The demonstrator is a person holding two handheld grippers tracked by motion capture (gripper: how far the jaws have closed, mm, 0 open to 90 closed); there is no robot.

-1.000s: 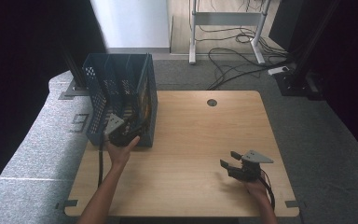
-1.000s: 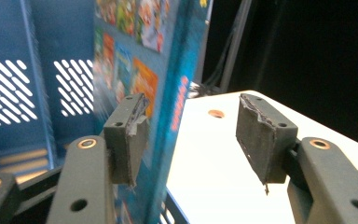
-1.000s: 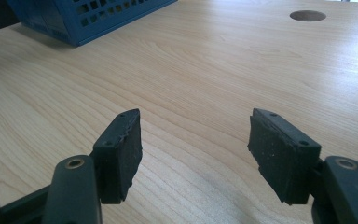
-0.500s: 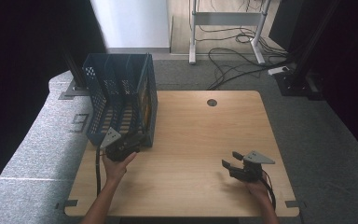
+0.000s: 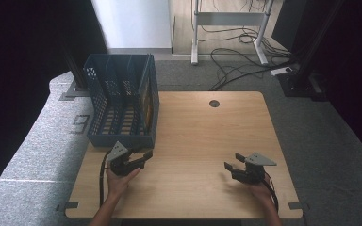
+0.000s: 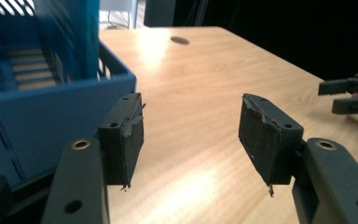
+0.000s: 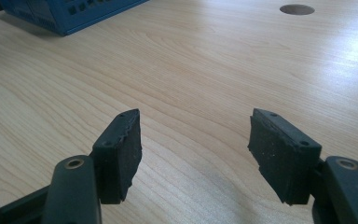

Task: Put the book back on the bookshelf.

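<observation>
A blue slotted crate [image 5: 122, 101] stands at the table's left rear, with something yellowish inside along its right wall. My left gripper [image 5: 140, 159] is low over the table just in front of the crate's near wall [image 6: 42, 112], open, with nothing between its pads. My right gripper [image 5: 232, 168] rests near the front right of the wooden table [image 5: 202, 132], open and empty, its jaws pointing left. In the left gripper view the right gripper [image 6: 349, 93] shows at the far right edge. In the right gripper view the crate's corner [image 7: 74, 14] lies at the top left.
A round cable hole [image 5: 214, 103] sits near the table's far edge. Grey floor mats surround the table, and cables [image 5: 235, 52] trail on the floor behind it near a white desk frame. Bare wood lies between the two grippers.
My left gripper has drawn back from the crate's front toward the table's near edge and sunk lower. The right gripper has kept still.
</observation>
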